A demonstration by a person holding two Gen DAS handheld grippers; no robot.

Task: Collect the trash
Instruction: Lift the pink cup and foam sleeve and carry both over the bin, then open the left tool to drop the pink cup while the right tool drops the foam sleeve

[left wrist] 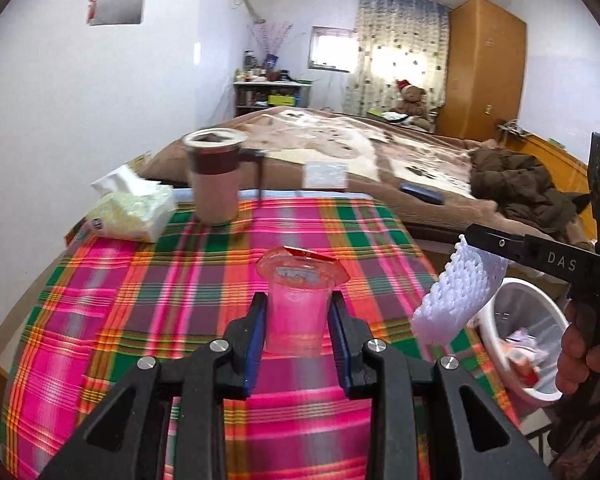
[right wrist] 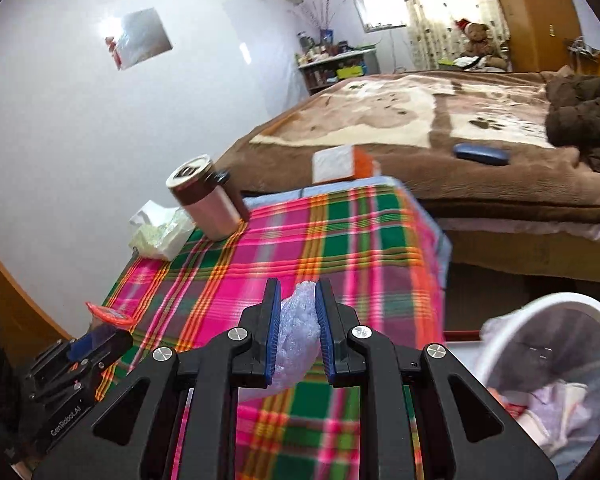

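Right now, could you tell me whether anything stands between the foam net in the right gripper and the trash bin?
Nothing visible does: the right gripper holds the foam net over the table's edge, and the white trash bin stands open just beside it.

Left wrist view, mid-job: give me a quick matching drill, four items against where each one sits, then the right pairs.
Items:
1. clear plastic cup
2. white foam net
3. tissue pack
4. trash bin

Places:
A. below the table's right edge
B. back left of the plaid tablecloth
C. between the left tongs
D. in the right tongs

Pairs: 1-C, 2-D, 3-B, 4-A
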